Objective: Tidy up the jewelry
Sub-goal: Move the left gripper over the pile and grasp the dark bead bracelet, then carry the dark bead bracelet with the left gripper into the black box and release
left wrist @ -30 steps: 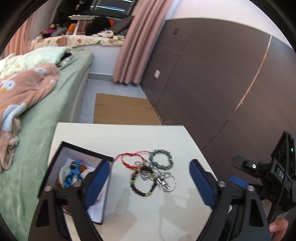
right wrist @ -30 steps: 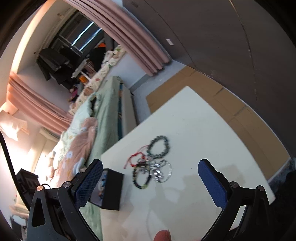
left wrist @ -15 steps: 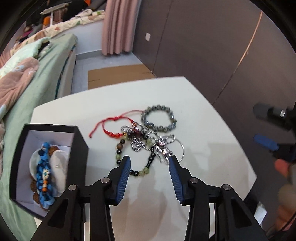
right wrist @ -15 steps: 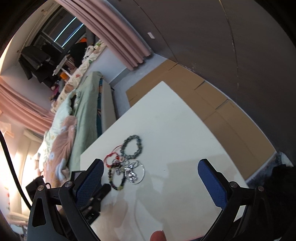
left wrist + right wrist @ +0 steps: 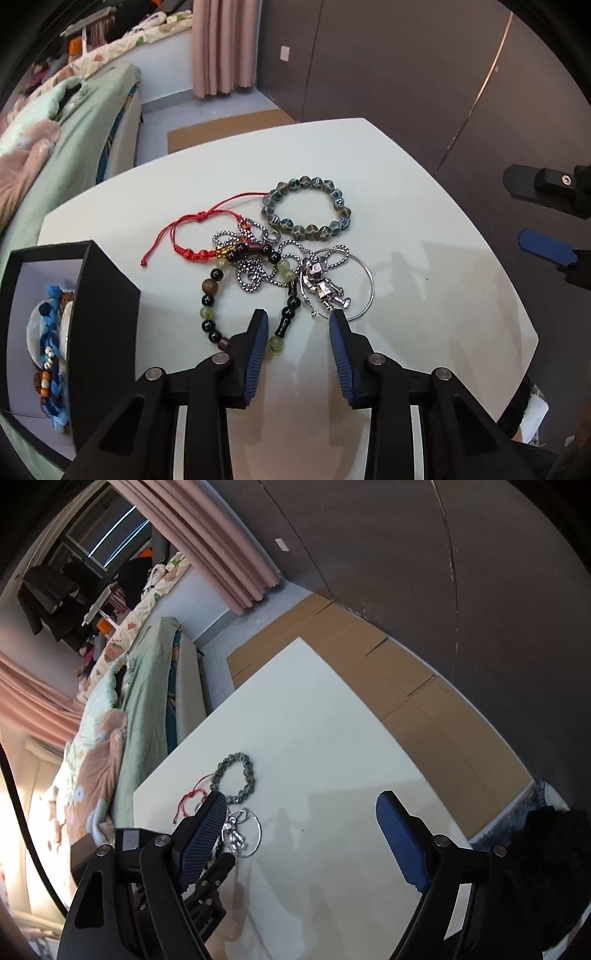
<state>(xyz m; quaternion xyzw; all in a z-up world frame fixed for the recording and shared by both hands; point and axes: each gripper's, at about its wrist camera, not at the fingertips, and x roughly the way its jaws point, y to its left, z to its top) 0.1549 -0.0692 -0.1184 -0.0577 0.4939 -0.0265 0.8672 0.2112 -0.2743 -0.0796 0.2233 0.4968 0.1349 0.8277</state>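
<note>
A tangle of jewelry lies on the white table [image 5: 424, 221]: a grey-blue bead bracelet [image 5: 306, 212], a red cord bracelet [image 5: 192, 236], a dark and green bead bracelet [image 5: 221, 291], a silver chain [image 5: 255, 273] and a silver figure charm [image 5: 323, 286] on a wire hoop [image 5: 365, 291]. My left gripper [image 5: 298, 323] is open, low over the near side of the tangle, its fingertips either side of the bead bracelet's end and the charm. My right gripper [image 5: 301, 810] is open and empty, higher up; the jewelry [image 5: 236, 775] lies by its left finger.
An open black box [image 5: 92, 314] at the table's left holds a blue braided bracelet [image 5: 51, 354] and other pieces. A bed with green bedding [image 5: 74, 122] stands left of the table. Cardboard [image 5: 406, 686] lies on the floor by the dark wall.
My left gripper has moved forward and down onto the jewelry tangle and narrowed from wide open. My right gripper has drawn back and risen slightly, still wide open.
</note>
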